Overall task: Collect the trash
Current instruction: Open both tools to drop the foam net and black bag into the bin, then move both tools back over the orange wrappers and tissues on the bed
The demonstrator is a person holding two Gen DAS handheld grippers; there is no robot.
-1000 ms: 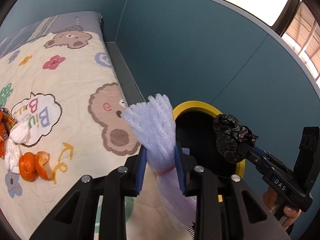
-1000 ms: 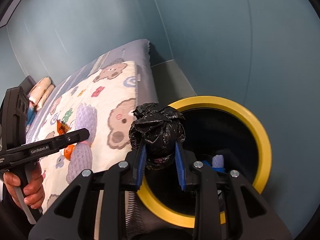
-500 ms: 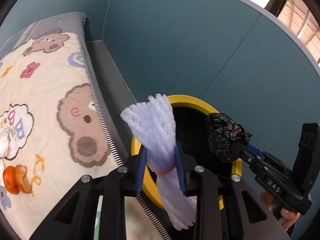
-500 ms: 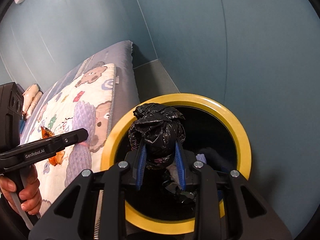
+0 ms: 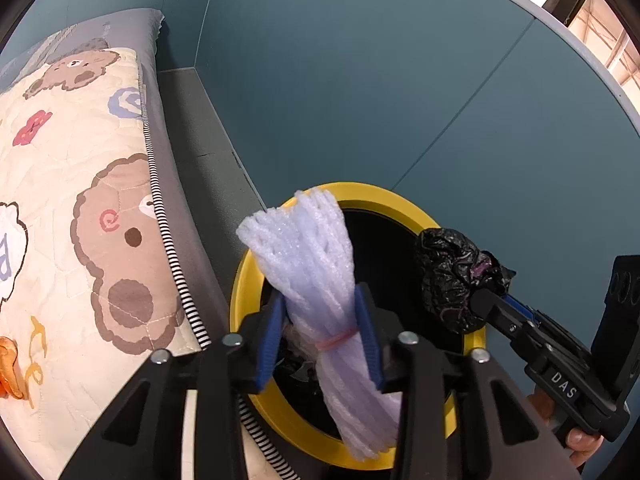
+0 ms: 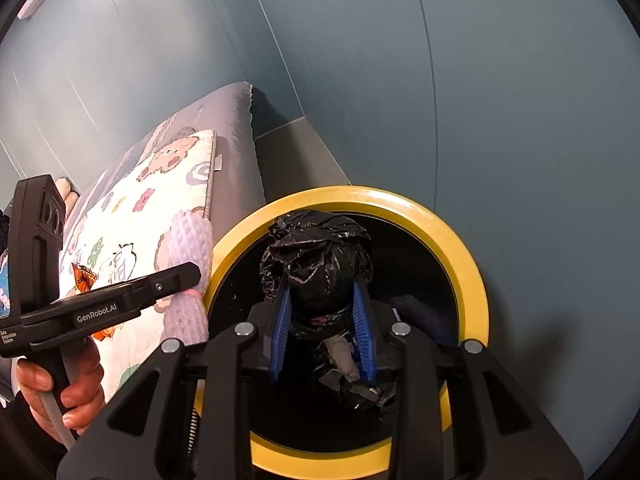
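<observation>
Trash sits in both grippers: the right gripper (image 6: pixel 322 320), jaws clamped on a black bag wad (image 6: pixel 318 256), hangs squarely over the bin (image 6: pixel 472 280) mouth. We judge it nearer release. The left gripper (image 5: pixel 320 332) clamps upright foam netting (image 5: pixel 308 256) over the bin's left rim.

Both views are bright and sharp in the middle, with heavy fisheye bending and black vignette at the corners. Daylight enters through a blown-out window (image 5: pixel 600 12) above and right of the yellow-rimmed bin (image 5: pixel 244 300). The bin's inside is very dark. Small glints speckle the black bag (image 6: pixel 320 264). A soft shadow lies right of the bin
</observation>
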